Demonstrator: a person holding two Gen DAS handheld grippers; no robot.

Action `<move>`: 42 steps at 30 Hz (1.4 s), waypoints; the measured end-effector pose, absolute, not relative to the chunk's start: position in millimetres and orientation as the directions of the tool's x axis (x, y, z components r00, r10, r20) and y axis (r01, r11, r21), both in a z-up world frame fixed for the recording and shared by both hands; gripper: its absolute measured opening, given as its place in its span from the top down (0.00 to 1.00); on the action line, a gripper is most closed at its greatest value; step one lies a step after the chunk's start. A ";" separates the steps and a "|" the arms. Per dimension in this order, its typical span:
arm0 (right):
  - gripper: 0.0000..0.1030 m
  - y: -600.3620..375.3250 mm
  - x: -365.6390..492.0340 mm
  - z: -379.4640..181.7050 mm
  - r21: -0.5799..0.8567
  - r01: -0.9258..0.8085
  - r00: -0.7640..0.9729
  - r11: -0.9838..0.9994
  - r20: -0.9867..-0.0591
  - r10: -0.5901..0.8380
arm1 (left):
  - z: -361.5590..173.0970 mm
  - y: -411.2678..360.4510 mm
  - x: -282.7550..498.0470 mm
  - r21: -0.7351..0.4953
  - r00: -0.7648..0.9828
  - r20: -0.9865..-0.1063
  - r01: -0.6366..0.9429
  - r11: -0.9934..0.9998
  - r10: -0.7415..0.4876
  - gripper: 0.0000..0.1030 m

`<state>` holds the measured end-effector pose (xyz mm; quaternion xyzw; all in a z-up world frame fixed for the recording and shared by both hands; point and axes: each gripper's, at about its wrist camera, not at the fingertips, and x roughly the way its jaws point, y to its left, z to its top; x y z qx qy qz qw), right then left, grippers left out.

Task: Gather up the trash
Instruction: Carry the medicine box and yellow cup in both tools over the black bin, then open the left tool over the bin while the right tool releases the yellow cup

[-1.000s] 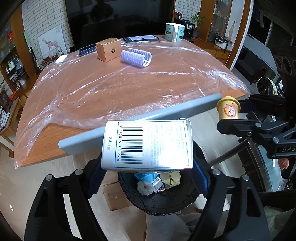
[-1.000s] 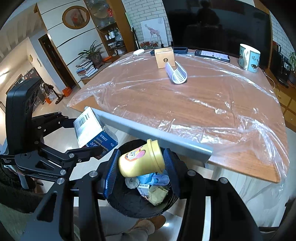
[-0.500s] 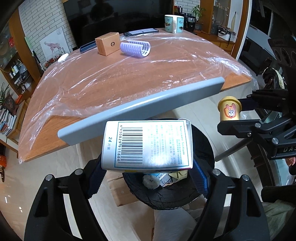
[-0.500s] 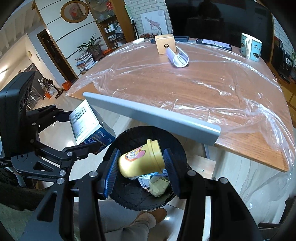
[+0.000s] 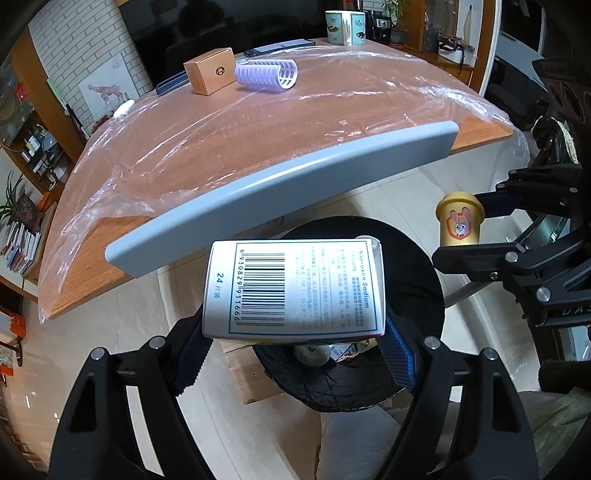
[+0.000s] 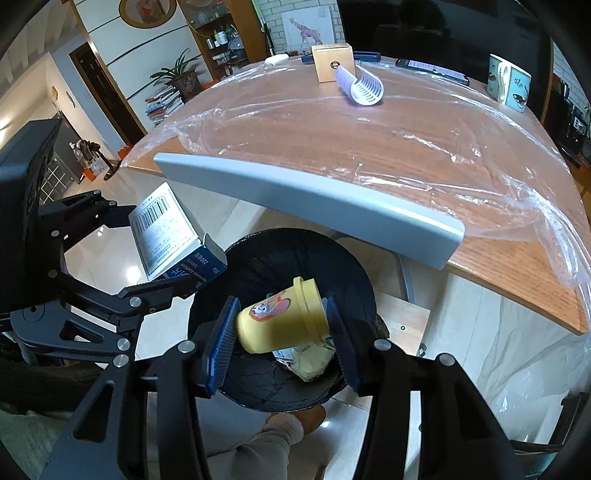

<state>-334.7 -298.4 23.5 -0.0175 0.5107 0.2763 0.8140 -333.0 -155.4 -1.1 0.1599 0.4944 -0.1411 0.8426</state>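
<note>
My left gripper (image 5: 295,341) is shut on a white medicine box (image 5: 295,288) with a barcode, held over the near left rim of the black trash bin (image 5: 413,266). The box also shows in the right wrist view (image 6: 166,229). My right gripper (image 6: 282,332) is shut on a yellow cartoon cup (image 6: 282,321), lying sideways between the pads directly above the bin (image 6: 258,280). The cup also shows in the left wrist view (image 5: 460,223). Crumpled wrappers (image 6: 312,360) lie inside the bin.
A grey chair back (image 5: 280,192) stands between the bin and the wooden table (image 5: 258,122) covered in clear plastic. On the table's far side are a wooden box (image 5: 210,70), a lilac roller (image 5: 267,74), a mug (image 5: 345,22) and a phone (image 6: 432,70).
Both grippers have drawn back and risen a little from the table; the chair back and table look farther off. The box and cup stay gripped over the bin.
</note>
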 end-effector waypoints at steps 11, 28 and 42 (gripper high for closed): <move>0.53 -297.2 -332.3 11.5 0.255 -0.458 0.307 0.851 -0.853 0.421 | -13.2 -160.9 -329.5 0.150 0.456 -0.888 0.406 0.901 -0.058 0.22; 0.53 -292.9 -328.0 -13.2 0.253 -0.459 0.268 0.852 -0.875 0.404 | -36.2 -165.9 -324.8 0.153 0.412 -0.910 0.426 0.892 -0.041 0.21; 0.22 -310.0 -338.9 45.5 0.225 -0.457 0.422 0.861 -0.797 0.432 | -13.1 -145.8 -321.4 0.035 0.415 -0.897 0.406 0.913 -0.150 0.11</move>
